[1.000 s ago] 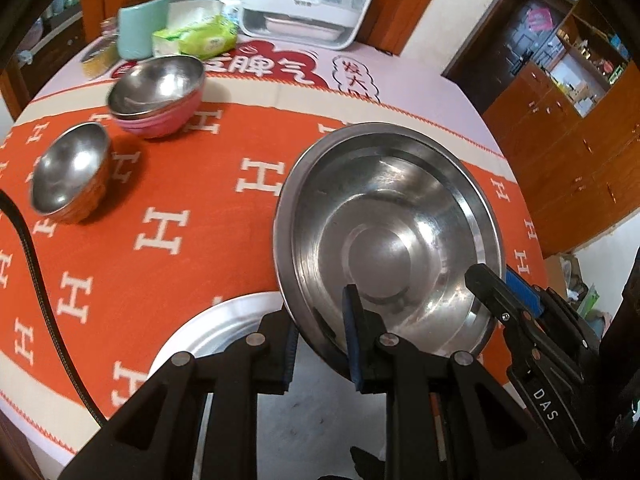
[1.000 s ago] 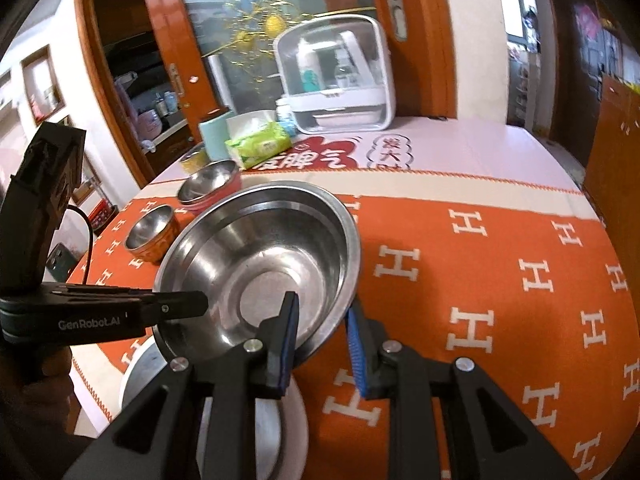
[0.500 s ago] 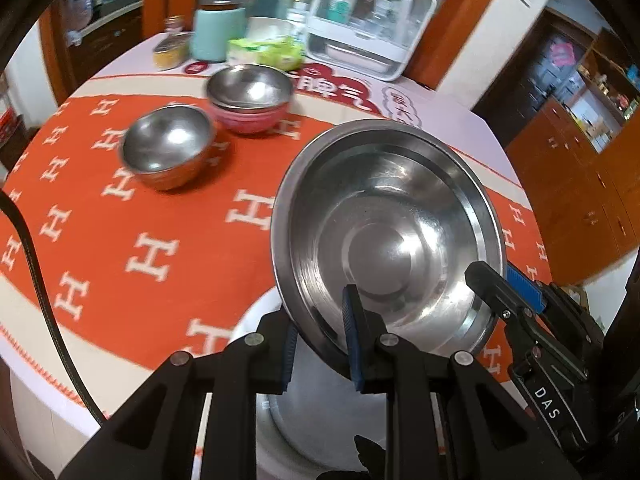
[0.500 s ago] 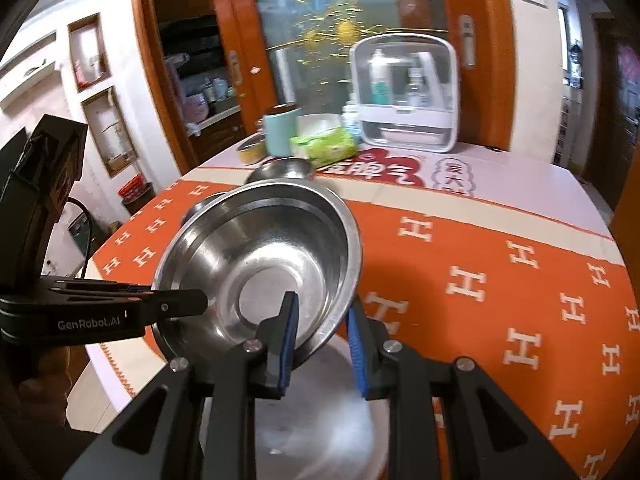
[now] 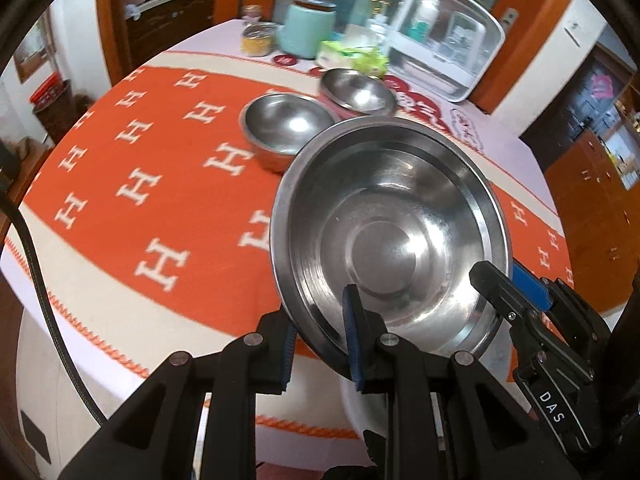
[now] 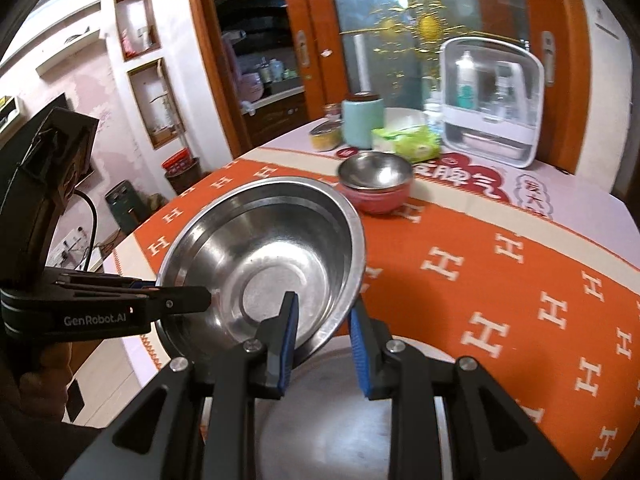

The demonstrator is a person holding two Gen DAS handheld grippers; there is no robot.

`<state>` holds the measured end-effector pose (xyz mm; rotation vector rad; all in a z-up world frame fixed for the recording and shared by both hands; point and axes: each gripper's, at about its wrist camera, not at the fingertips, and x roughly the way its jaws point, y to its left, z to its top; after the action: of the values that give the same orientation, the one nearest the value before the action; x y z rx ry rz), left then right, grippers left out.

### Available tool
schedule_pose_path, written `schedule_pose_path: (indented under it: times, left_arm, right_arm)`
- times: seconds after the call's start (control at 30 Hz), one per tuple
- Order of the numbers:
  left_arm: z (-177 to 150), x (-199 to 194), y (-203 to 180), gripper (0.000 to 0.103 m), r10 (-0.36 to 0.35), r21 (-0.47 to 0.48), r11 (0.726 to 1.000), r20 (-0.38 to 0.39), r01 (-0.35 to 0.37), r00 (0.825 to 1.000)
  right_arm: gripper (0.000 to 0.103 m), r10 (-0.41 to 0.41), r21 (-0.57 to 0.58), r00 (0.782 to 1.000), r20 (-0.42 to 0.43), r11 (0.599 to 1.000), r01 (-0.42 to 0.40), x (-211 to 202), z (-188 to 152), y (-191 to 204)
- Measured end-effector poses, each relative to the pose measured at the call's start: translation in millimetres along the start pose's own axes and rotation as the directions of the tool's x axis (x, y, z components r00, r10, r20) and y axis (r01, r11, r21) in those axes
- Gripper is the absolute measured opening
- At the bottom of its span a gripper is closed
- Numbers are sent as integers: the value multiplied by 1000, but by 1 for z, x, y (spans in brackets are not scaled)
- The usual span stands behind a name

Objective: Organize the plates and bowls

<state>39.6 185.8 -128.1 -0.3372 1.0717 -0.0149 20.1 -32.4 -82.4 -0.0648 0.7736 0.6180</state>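
- The left gripper [image 5: 320,344] is clamped on the near rim of the large steel bowl [image 5: 392,236], one pad inside, one outside.
- The right gripper [image 6: 324,336] straddles the opposite rim of this bowl, gripping it.
- The bowl is held tilted above the orange tablecloth [image 5: 140,168], over a steel plate [image 6: 344,408].
- Two smaller steel bowls [image 5: 286,130] stand farther back, close together.

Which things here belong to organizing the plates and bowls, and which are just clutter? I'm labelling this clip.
Job: large steel bowl, plate, two small bowls.
Lying about: mint canister, tissue pack, clear organizer box, tin.
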Motion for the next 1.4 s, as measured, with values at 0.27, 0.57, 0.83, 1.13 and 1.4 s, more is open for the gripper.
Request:
schedule_pose_path:
  times: [0.27, 0.57, 0.83, 1.13, 1.4]
  left_arm:
    - [-4, 6, 42, 19, 42, -20, 999, -64, -44, 997]
    - [-10, 33, 69, 22, 78, 25, 997, -171, -75, 982]
    - [-14, 56, 81, 27, 92, 105, 992, -273, -65, 958]
    - [-13, 66, 82, 31, 90, 230, 973, -322, -14, 943]
    - [4, 54, 90, 59, 84, 263, 965, -289, -5, 954]
  right_arm:
    - [26, 34, -16, 997, -63, 999, -35, 29, 2, 34]
    - [33, 42, 3, 988, -151, 999, -42, 59, -15, 58]
    - [33, 17, 40, 974, -227, 999, -8, 80, -26, 71]
    - [33, -28, 43, 960, -279, 998, 41, 87, -27, 75]
    - [34, -74, 60, 949, -307, 994, 97, 78, -20, 60]
